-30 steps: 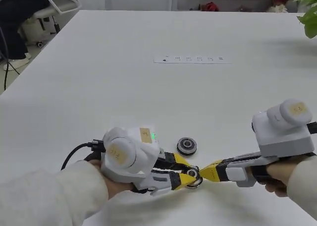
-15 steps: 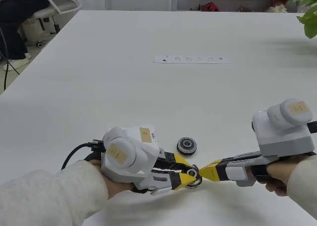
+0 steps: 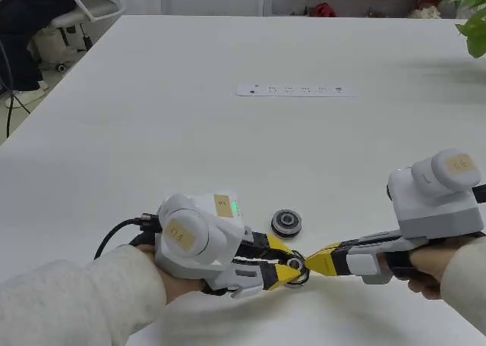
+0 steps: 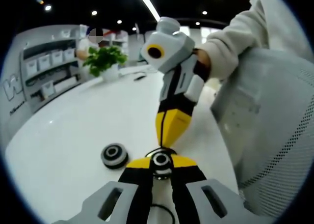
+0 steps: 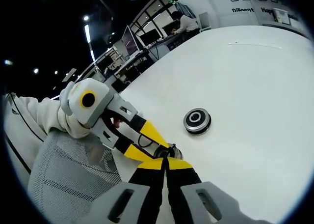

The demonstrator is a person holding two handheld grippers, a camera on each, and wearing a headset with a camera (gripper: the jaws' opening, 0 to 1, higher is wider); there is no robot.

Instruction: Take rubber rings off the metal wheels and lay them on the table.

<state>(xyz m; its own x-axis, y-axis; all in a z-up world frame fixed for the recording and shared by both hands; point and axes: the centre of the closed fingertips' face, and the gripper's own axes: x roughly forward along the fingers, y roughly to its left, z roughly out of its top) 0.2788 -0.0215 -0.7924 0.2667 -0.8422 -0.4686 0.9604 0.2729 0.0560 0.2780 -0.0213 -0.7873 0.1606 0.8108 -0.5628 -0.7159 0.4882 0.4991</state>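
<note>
My left gripper (image 3: pixel 289 271) is shut on a small metal wheel (image 3: pixel 296 266) just above the white table, near its front edge. In the left gripper view the wheel (image 4: pixel 161 160) sits between my yellow fingertips. My right gripper (image 3: pixel 310 264) comes in from the right, its jaws closed together on the thin black rubber ring (image 4: pixel 163 149) at the wheel's rim. In the right gripper view my right gripper (image 5: pixel 166 161) meets the wheel (image 5: pixel 168 151) tip to tip with the left gripper (image 5: pixel 147 138). A second wheel (image 3: pixel 286 222) with its black ring lies flat on the table just behind.
A white power strip (image 3: pixel 295 91) lies across the middle of the table (image 3: pixel 190 118). A plant (image 3: pixel 474 20) stands at the far right corner and an office chair (image 3: pixel 91 1) beyond the far left edge. The person's sleeves are at the front edge.
Almost nothing has changed. The right gripper has shifted very slightly to the right and up, and both grippers keep their hold at the wheel.
</note>
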